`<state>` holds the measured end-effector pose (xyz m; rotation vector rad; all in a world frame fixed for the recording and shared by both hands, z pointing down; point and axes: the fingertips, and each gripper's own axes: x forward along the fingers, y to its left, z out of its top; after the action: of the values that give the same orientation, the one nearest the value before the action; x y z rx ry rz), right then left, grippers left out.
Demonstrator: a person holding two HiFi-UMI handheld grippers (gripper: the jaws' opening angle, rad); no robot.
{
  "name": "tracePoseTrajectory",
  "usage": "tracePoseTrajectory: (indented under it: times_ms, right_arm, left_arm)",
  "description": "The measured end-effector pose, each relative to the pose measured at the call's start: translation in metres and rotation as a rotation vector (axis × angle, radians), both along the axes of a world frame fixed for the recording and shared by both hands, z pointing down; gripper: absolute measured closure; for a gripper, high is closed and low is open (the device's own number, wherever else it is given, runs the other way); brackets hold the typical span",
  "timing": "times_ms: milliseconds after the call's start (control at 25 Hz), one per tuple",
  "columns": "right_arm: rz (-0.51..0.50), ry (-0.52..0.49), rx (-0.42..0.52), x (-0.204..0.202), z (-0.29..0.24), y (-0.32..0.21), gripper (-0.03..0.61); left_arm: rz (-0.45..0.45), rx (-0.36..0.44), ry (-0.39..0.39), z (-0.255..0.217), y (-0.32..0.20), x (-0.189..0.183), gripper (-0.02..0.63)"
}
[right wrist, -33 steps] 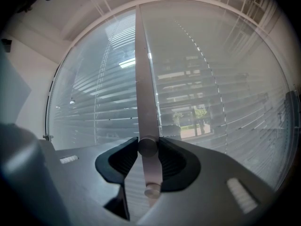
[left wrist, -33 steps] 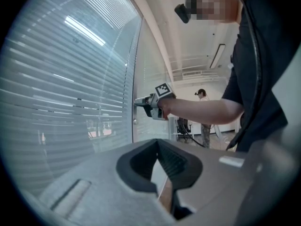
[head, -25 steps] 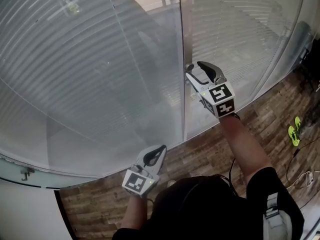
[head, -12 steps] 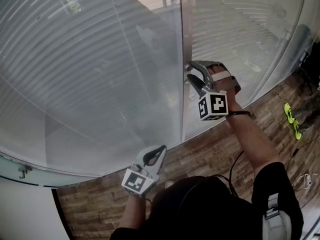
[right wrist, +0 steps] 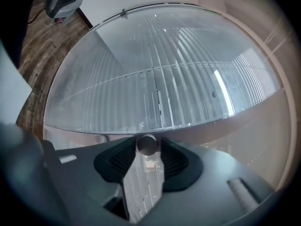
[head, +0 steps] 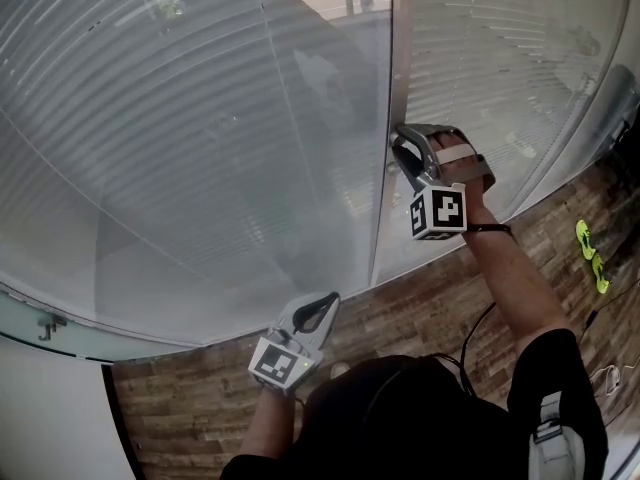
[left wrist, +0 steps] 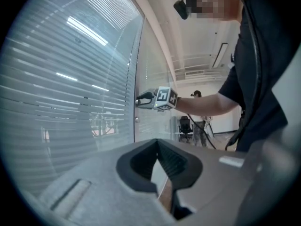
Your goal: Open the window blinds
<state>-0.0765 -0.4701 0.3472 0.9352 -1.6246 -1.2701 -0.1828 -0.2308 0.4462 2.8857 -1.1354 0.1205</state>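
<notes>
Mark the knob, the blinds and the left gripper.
knob [right wrist: 147,144]: right gripper view, its round end face.
blinds [head: 180,118]: head view, slats in their left half.
left gripper [head: 328,299]: head view, where its closed fingertips meet.

Head view: from above, steeply down the blinds [head: 200,118], near.
Left gripper view: low, level along the blinds.
Right gripper view: facing them, close at their knob [right wrist: 147,144].
Shared: the blinds.
</notes>
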Motion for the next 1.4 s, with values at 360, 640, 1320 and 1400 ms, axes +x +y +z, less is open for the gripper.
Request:
tracePoseTrajectory:
  times_ms: [360, 640, 1320, 1400]
  right_arm:
    - [0.016, -0.006, -0.002, 0.000, -0.001, -0.001, 0.448]
    - [0.018, -0.040, -0.014, 0.001, -0.002, -0.001, 0.448]
    - [0.028, -0.513, -0.232, 0.002, -0.012, 0.000, 0.448]
    - [0.031, -0.590, -0.258, 0.003, -0.014, 0.000, 0.448]
  left_arm:
    - [0.001, 0.000, 0.005, 0.000, -0.001, -0.002, 0.609]
    - [0.002, 0.013, 0.006, 0.002, -0.001, -0.002, 0.609]
    - [0.013, 0.002, 0.008, 0.008, 0.000, 0.000, 0.609]
    - [0.015, -0.010, 0.007, 0.007, 0.001, 0.002, 0.609]
